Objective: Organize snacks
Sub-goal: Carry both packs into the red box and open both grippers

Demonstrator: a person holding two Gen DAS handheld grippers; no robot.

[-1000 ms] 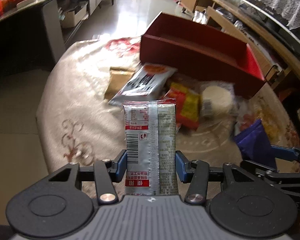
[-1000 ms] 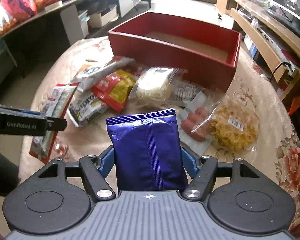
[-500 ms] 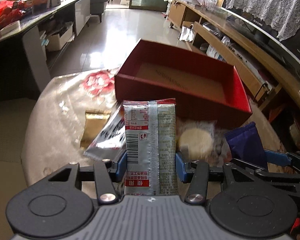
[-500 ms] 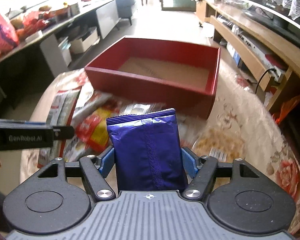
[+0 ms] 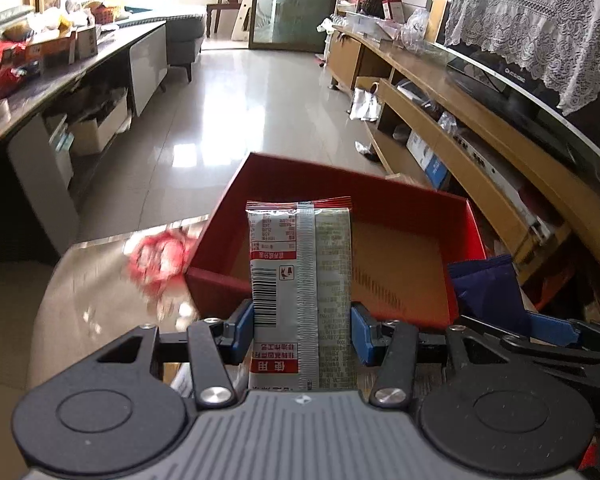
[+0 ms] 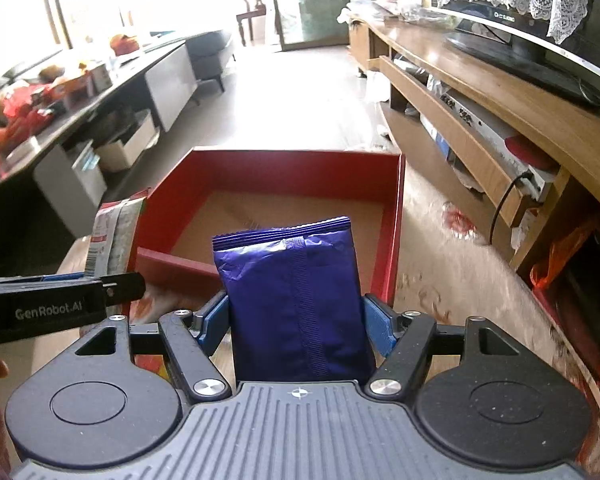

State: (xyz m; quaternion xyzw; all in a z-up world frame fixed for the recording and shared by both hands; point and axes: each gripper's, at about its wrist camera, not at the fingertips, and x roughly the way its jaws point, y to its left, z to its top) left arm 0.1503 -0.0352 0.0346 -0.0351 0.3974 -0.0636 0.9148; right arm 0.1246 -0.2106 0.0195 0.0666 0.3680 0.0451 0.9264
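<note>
My left gripper (image 5: 302, 334) is shut on a silver and red snack packet (image 5: 302, 280), held upright just before the near wall of the red box (image 5: 466, 224). My right gripper (image 6: 296, 318) is shut on a blue snack packet (image 6: 294, 292), held upright at the near edge of the same red box (image 6: 396, 208). The box has a bare brown floor. The blue packet (image 5: 488, 292) and right gripper show at the right of the left wrist view. The silver packet (image 6: 116, 236) and left gripper show at the left of the right wrist view.
The box stands on a round table with a patterned cloth (image 5: 100, 288). A wooden TV stand (image 6: 500, 120) runs along the right. A dark counter with clutter (image 5: 40, 76) runs along the left. Tiled floor lies beyond the table.
Both grippers have risen and moved forward to the red box with their packets. The loose snacks on the table have dropped out of view below.
</note>
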